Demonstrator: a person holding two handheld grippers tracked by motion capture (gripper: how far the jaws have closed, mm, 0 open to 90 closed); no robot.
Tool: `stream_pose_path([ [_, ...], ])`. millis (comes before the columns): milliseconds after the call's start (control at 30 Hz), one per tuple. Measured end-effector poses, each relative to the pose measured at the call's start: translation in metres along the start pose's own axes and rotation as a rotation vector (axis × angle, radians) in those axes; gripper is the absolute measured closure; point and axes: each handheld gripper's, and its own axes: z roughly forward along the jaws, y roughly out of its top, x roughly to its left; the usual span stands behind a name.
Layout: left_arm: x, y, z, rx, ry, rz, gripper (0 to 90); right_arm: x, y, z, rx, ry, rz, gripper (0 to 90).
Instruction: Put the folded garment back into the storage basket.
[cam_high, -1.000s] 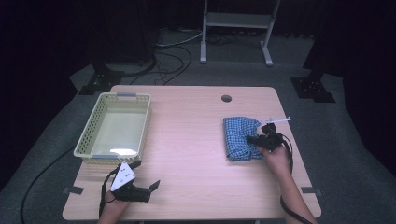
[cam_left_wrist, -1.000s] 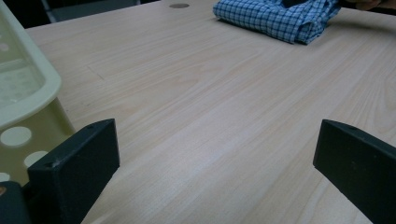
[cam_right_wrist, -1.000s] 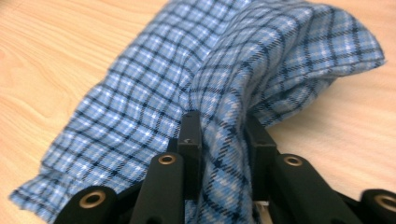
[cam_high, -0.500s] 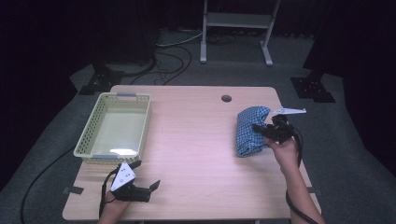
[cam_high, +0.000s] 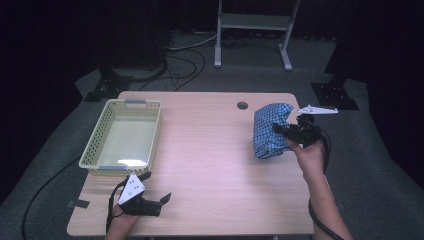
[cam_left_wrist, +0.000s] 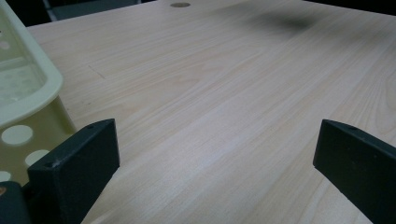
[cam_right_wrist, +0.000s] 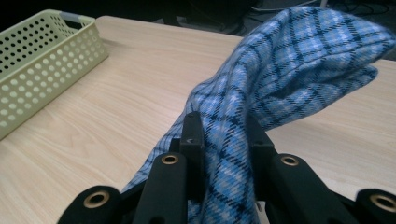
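A pale wooden desk (cam_high: 210, 165) stands on grey carpet in a dark room, cables trailing on the floor behind it. At its left sits a yellow-green perforated basket (cam_high: 98, 141). Just in front of it the left gripper (cam_high: 156, 196) rests on the desk, fingers spread wide. A round hole (cam_high: 242, 105) marks the far edge. At the right, the right gripper (cam_high: 279, 129) pinches a blue checked cloth (cam_high: 267, 130), lifting it off the desk. A metal stand (cam_high: 252, 22) rises beyond.
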Motion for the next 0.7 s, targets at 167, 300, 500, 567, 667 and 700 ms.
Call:
stream_pose_path([
  [167, 0.0, 0.0, 0.0, -0.001, -0.001, -0.002, 0.0, 0.003, 0.004, 0.001, -0.002, 0.002, -0.004, 75.1],
  [300, 0.0, 0.0, 0.0, -0.001, -0.001, -0.003, 0.0, 0.005, 0.006, 0.003, -0.006, 0.012, 0.006, 75.1],
  [500, 0.0, 0.0, 0.0, -0.002, 0.0, -0.003, 0.0, 0.012, 0.01, 0.009, -0.016, 0.022, 0.005, 75.1],
  [567, 0.0, 0.0, 0.0, -0.002, -0.003, -0.003, 0.0, 0.015, 0.012, 0.011, -0.019, 0.028, 0.002, 75.1],
  [667, 0.0, 0.0, 0.0, -0.003, 0.0, -0.005, 0.0, 0.019, 0.015, 0.014, -0.025, 0.041, 0.008, 75.0],
  [700, 0.0, 0.0, 0.0, -0.004, 0.001, -0.005, 0.0, 0.021, 0.015, 0.015, -0.027, 0.043, 0.005, 75.0],
])
